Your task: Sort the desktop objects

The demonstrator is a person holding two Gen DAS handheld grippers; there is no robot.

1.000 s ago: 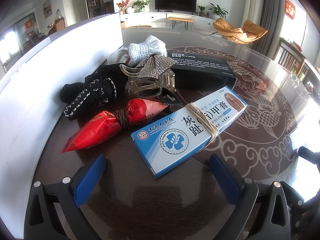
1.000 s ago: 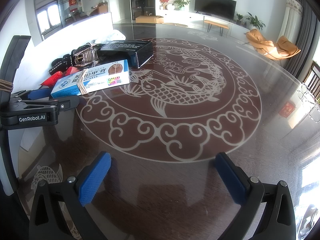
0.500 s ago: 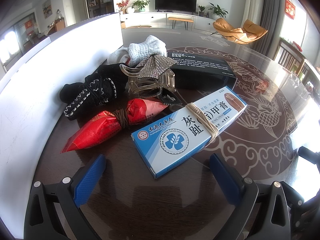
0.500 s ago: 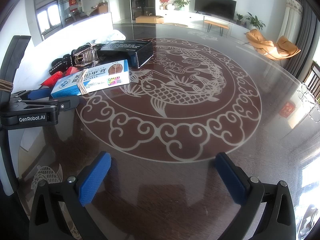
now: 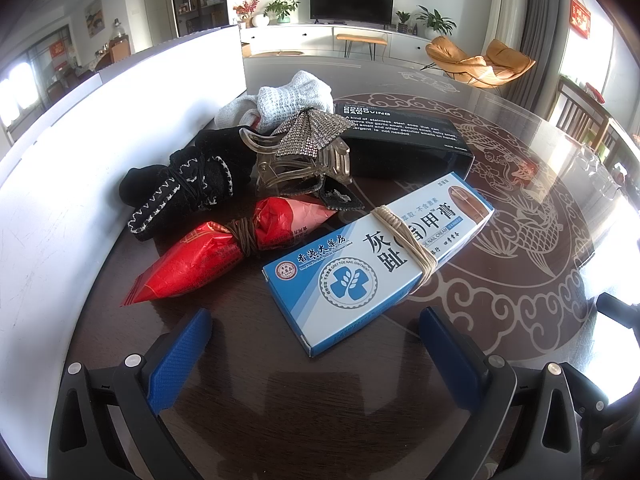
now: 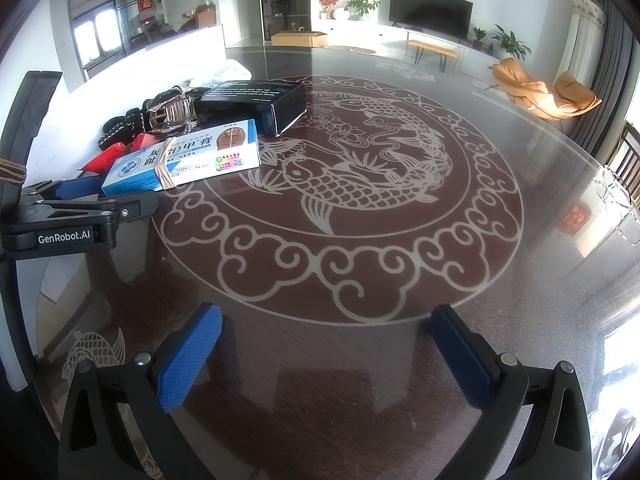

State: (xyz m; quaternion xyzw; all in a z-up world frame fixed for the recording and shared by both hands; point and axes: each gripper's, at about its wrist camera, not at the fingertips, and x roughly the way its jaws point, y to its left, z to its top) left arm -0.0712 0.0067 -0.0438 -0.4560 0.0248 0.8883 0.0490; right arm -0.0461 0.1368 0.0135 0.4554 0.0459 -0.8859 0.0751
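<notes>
Along the table's left edge we see the blue box (image 5: 378, 264), red packet (image 5: 208, 258) and black box (image 5: 404, 144) still heaped unsorted, both grippers' fingers open and empty.

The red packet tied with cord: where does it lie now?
In the left wrist view, the red packet lies left of the blue box, just below the black cloth bundle.

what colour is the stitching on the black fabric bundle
White zigzag stitching on the black fabric bundle, clearest in the left wrist view.
</notes>
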